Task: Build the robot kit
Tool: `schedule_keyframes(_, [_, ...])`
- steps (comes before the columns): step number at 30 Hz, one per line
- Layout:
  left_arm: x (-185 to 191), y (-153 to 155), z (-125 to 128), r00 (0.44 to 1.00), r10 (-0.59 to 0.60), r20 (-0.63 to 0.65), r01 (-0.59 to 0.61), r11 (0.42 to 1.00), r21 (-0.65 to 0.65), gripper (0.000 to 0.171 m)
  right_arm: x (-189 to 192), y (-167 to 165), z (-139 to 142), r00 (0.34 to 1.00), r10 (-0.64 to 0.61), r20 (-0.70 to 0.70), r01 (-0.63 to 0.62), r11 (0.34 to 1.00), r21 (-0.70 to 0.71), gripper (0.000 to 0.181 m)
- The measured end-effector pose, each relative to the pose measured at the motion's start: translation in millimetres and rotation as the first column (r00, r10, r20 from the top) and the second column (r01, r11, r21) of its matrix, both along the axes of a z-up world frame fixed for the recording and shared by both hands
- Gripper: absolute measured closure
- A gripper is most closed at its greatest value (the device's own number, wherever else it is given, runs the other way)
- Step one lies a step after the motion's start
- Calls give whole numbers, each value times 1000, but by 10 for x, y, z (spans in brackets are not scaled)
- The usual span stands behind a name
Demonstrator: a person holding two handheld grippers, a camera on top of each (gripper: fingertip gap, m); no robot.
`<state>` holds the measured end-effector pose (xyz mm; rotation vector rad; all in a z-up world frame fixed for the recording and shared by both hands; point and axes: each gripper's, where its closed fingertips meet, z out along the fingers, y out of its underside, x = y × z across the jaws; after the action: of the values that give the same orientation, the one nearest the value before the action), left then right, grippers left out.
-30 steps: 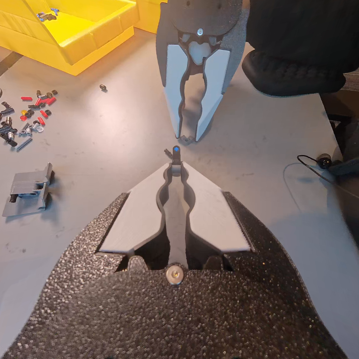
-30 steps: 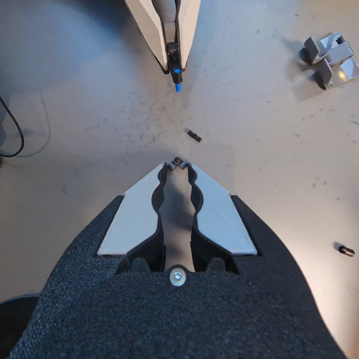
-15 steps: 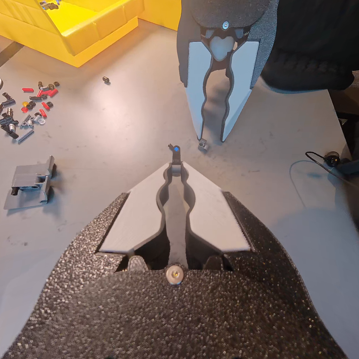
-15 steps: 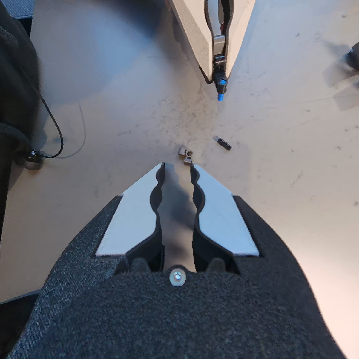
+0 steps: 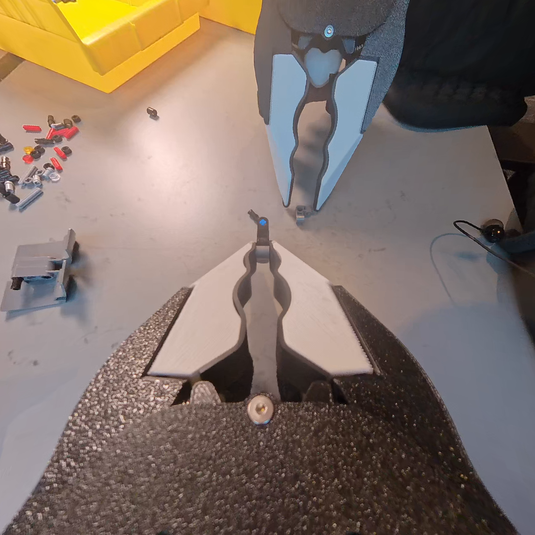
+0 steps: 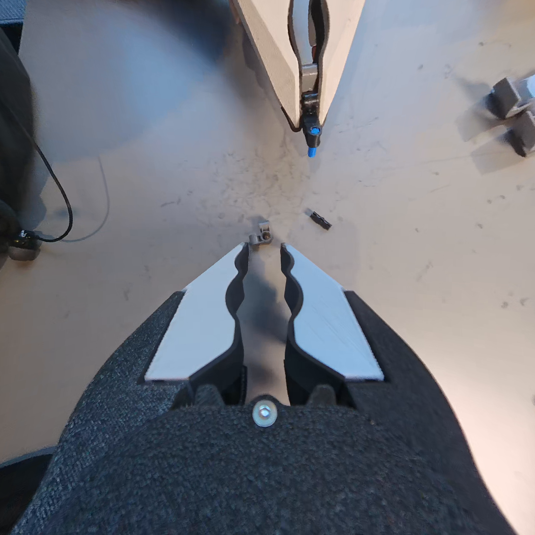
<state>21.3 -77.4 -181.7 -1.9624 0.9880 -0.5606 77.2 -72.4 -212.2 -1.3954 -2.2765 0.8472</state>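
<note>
Grey connector (image 6: 262, 234) lies on the counter (image 6: 405, 260) just past my right tongs (image 6: 264, 245), narrowly parted, empty, angled down. My left tongs (image 5: 262, 246) grip a black-and-grey piece with a blue pin (image 5: 263, 231), held level. Nearby: black pin (image 6: 320, 219). Farther: yellow bin (image 5: 101, 31), contents cut off from view.

Grey table (image 5: 173, 179), scuffed. Yellow bin (image 5: 121, 49) at far left corner, a second bin (image 5: 231, 11) just beside it. Loose heap of small parts (image 5: 43, 156), red, black and grey, near left edge. Lone black stud (image 5: 152, 112) apart from heap. Grey block assembly (image 5: 39, 269) lying near the heap. Short black pin (image 6: 320, 219) mid-table. Black cable (image 6: 58, 202) looped at the opposite side, ending in a round black plug (image 5: 493, 234)
</note>
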Motion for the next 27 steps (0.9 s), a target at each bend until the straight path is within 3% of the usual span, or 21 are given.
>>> schedule_keyframes(11, [37,-55,-73,999,-33,-26,32,999,-30,165,-125,-96,4,1000,16,-21,-16,1000,16,166])
schedule_keyframes(22, [51,-70,-96,998,-43,-35,42,999,-35,165,-98,193,42,995,-91,-44,94,993,66,165])
schedule_keyframes(27, [72,-85,-98,998,-52,-29,51,998,-42,165,-37,35,65,999,-14,-35,15,999,28,163])
